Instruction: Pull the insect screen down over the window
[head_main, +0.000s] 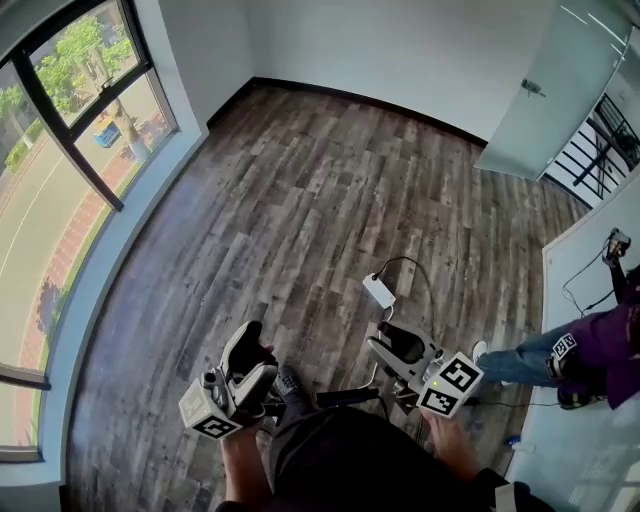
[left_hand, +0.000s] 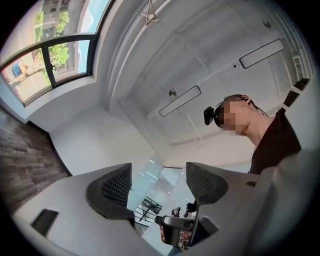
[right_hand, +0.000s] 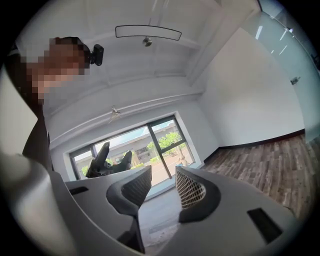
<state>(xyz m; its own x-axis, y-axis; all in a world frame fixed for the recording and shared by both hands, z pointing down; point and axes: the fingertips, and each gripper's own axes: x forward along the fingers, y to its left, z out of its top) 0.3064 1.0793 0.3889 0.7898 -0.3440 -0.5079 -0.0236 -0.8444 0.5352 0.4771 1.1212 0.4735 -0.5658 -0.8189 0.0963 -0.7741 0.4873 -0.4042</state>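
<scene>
The window (head_main: 75, 120) has a dark frame and runs along the curved left wall; no insect screen can be made out over its glass. I hold both grippers low in front of my body, well away from it. My left gripper (head_main: 255, 358) is open with nothing between its jaws. My right gripper (head_main: 398, 345) is also open and empty. The left gripper view tilts up at the ceiling, with the window (left_hand: 55, 60) at upper left and the left gripper (left_hand: 159, 182) gaping. In the right gripper view the right gripper (right_hand: 164, 187) points at the window (right_hand: 145, 147).
Wood plank floor (head_main: 300, 200) stretches to the far wall. A white power adapter (head_main: 380, 291) with a cable lies just ahead of my right gripper. Another person (head_main: 580, 355) sits at the right by a white partition. A glass door (head_main: 560, 90) stands at the back right.
</scene>
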